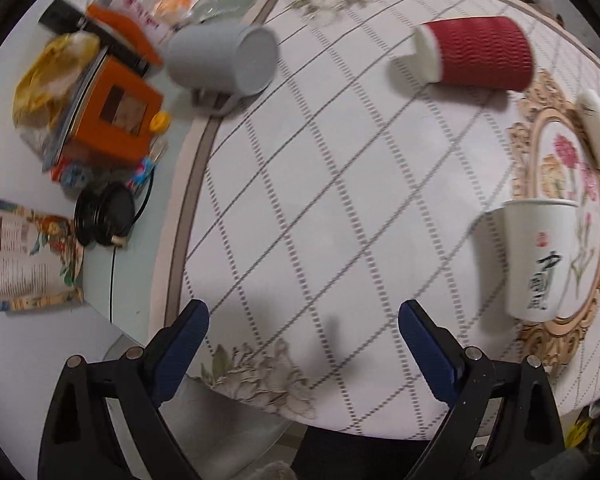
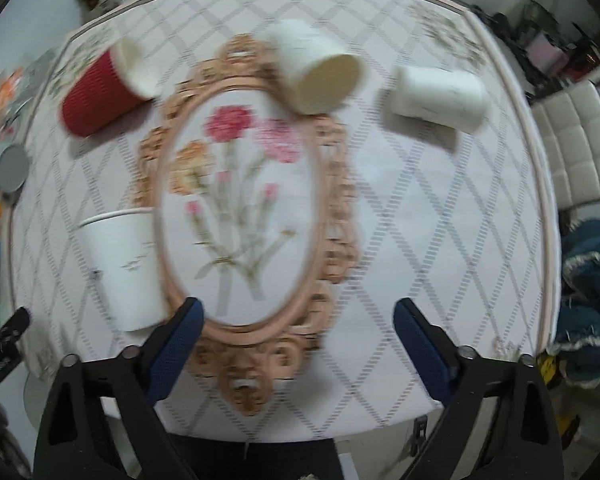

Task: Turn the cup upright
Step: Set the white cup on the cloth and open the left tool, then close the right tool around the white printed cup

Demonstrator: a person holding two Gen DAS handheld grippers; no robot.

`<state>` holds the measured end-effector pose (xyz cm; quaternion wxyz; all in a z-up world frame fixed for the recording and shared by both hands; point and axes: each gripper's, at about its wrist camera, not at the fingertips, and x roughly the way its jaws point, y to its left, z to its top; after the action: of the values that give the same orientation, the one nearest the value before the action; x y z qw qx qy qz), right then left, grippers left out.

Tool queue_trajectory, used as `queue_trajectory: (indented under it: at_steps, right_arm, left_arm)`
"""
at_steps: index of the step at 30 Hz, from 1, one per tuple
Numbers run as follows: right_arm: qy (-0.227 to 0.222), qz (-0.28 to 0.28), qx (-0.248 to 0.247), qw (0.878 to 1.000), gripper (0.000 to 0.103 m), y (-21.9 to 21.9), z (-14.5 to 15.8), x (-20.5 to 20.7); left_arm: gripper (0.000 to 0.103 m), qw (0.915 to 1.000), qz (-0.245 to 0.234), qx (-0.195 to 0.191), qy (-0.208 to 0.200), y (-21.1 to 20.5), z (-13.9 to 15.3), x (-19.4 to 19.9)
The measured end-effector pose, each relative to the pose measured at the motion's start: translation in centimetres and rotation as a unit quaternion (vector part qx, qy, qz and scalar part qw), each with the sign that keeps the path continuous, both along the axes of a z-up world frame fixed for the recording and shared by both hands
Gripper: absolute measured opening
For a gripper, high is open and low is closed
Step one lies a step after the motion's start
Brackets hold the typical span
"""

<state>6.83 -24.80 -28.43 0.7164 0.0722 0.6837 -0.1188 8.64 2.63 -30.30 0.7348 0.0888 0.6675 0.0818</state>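
The surface [image 2: 440, 216] carries five cups: a red cup [image 1: 480, 54], grey mug [image 1: 220, 60], cream cup [image 2: 320, 68] and white cup [image 2: 440, 96] on their sides, and a paper cup [image 2: 124, 268] upright. Both grippers, left [image 1: 304, 344] and right [image 2: 296, 344], hover with fingers released.

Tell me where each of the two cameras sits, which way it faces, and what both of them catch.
Left wrist: on the left gripper, looking down across the table's left part at the grey mug, red cup and clutter beyond the tablecloth; its open blue-padded fingers show.
Right wrist: on the right gripper, above the near edge, facing the flower oval and two white cups lying beyond; open fingers show.
Shared: red cup, grey mug, upright paper cup.
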Motion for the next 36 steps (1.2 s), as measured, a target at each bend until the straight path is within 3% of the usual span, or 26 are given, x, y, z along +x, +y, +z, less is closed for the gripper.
queue_trajectory:
  at_steps: [13, 16, 20, 31, 36]
  right_arm:
    - [0.015, 0.116, 0.032, 0.993, 0.089, 11.7, -1.7, 5.4]
    - [0.033, 0.123, 0.031, 0.991, 0.079, 12.7, -3.2, 6.4]
    - [0.056, 0.121, 0.023, 0.991, 0.063, 13.4, -4.7, 7.0]
    - [0.046, 0.09, 0.021, 0.995, 0.062, 13.1, -4.8, 7.3]
    - [0.0, 0.046, 0.038, 0.998, 0.062, 11.0, -3.2, 6.6]
  left_arm:
    - [0.097, 0.9988, 0.042, -0.011, 0.022, 4.2, -1.9, -0.3]
    - [0.097, 0.9984, 0.047, -0.013, 0.027, 4.8, -2.2, -0.3]
    - [0.097, 0.998, 0.054, -0.006, 0.034, 5.4, -2.7, -0.1]
    - [0.097, 0.998, 0.038, -0.021, 0.047, 4.6, -3.6, 0.8]
    - [0.097, 0.9968, 0.04, -0.038, 0.058, 4.0, -3.8, 1.8]
